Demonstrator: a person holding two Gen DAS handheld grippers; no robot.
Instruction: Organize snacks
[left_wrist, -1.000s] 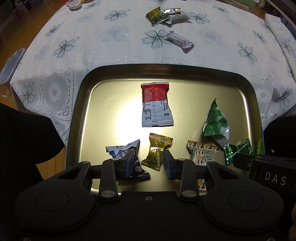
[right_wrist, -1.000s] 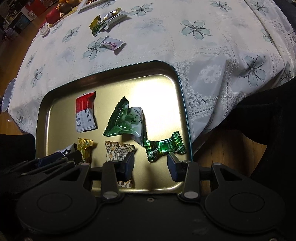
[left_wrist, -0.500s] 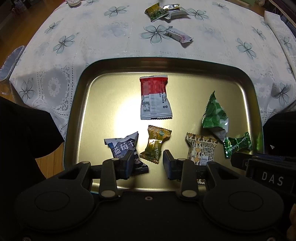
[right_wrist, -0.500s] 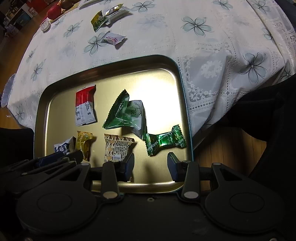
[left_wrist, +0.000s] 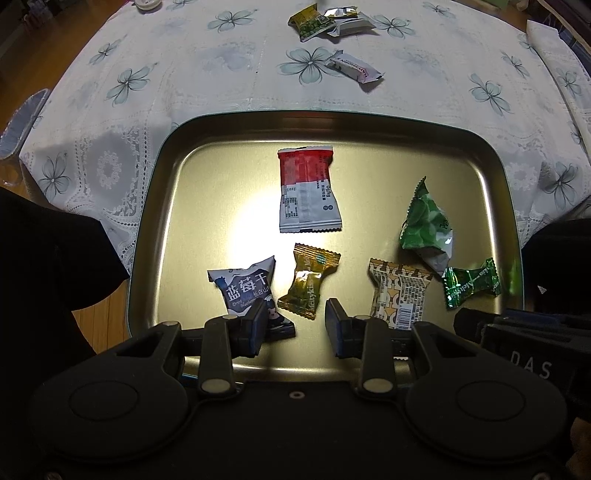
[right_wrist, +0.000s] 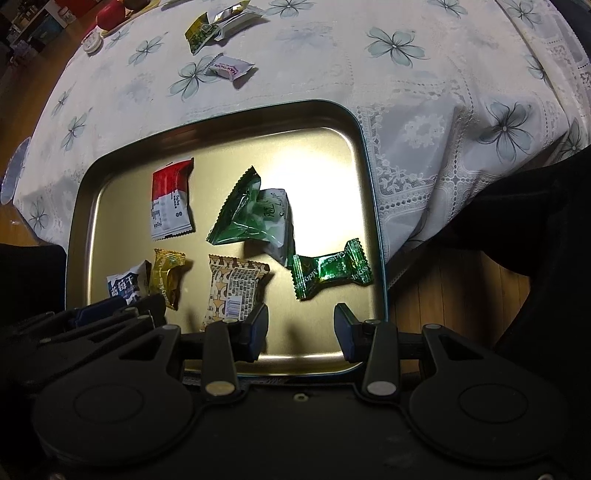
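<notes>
I hold both sets of fingers apart and empty over the near edge of the tray (left_wrist: 495, 177), left gripper (left_wrist: 295, 325) beside the right gripper (right_wrist: 300, 328), while the pink-and-white snack (left_wrist: 354, 68) lies slantwise on the table beyond the tray's far rim, roughly equidistant.

Two wrist fisheyes, each above its tongs, facing steeply down, close over the shared gold tray (left_wrist: 147, 236) (right_wrist: 369, 192); worktop beyond in both.
</notes>
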